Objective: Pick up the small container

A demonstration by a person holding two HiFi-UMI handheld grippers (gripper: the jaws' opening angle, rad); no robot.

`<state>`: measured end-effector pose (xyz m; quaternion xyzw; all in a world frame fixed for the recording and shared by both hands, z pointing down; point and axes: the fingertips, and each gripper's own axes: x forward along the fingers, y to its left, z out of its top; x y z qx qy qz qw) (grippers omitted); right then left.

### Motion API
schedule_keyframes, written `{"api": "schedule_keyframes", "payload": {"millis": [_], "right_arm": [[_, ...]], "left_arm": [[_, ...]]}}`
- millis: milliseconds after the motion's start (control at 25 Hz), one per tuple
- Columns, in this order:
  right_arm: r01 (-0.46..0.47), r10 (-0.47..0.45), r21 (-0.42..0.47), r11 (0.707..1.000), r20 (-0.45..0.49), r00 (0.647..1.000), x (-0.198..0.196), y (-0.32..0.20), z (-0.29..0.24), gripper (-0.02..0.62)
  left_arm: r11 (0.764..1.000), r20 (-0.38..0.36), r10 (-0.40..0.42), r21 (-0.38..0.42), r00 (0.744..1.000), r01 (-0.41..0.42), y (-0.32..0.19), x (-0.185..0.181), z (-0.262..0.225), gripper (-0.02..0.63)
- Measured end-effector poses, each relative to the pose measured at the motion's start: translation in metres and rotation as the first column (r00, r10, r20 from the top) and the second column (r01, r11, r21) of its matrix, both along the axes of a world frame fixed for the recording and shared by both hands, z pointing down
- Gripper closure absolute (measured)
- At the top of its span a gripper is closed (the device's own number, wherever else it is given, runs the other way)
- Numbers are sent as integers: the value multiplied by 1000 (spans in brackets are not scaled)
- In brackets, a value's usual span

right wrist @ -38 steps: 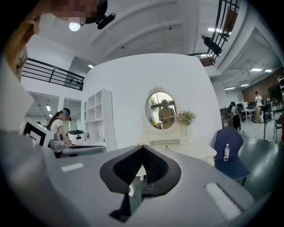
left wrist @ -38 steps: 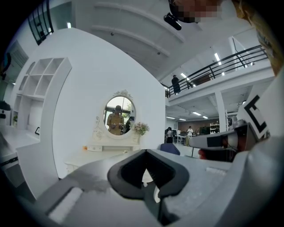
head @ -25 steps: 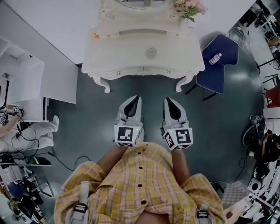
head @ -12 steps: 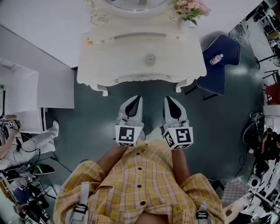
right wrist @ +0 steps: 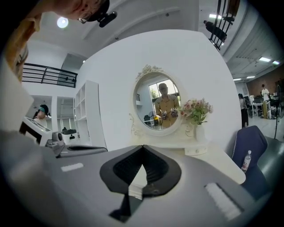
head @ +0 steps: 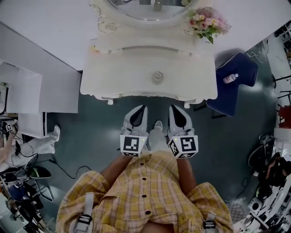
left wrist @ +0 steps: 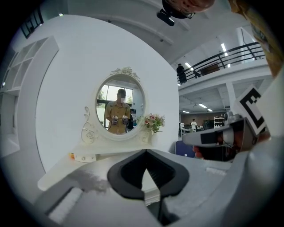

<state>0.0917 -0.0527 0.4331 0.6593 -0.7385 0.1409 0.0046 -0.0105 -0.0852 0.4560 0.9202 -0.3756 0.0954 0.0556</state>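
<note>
The small container [head: 158, 76] is a pale round pot with a lid. It stands alone in the middle of the white dressing table [head: 113, 77] in the head view. Both grippers hover over the dark floor just in front of the table's front edge, side by side and pointing at it. My left gripper [head: 143, 108] and my right gripper [head: 172, 108] are shut and hold nothing. In the left gripper view the jaws [left wrist: 145, 151] meet at their tips. The right gripper view shows the same closed tips [right wrist: 143, 146]. The jaws hide the container in both gripper views.
An oval mirror [head: 145, 7] and a vase of pink flowers [head: 207, 22] stand at the table's back. A blue chair [head: 227, 93] with a bottle [head: 230, 78] is to the right. A white cabinet [head: 27, 86], a seated person [head: 27, 143] and cables lie left.
The table has come closer, so both grippers now sit right at its front edge. They stay side by side and shut.
</note>
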Motion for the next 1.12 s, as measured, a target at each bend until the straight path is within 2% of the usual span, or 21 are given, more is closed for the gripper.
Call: {"api": "schedule_keyframes", "payload": {"millis": [320,800,1120], "right_arm": [[48,-49,-50,998,-13,999,33,-46,22,597],[150,-152,-103,983,-7,988,51,-103,66,597],[217,-217,-136,967,16,976,45,-121,105,529]], "left_arm": [[997,10,-69,-25,998,69,-34,31,11,606],[989,41,-142,-38,989,144,-75,56,37,606],[981,60,-183,-53,981,186,-84,57,56,606]]}}
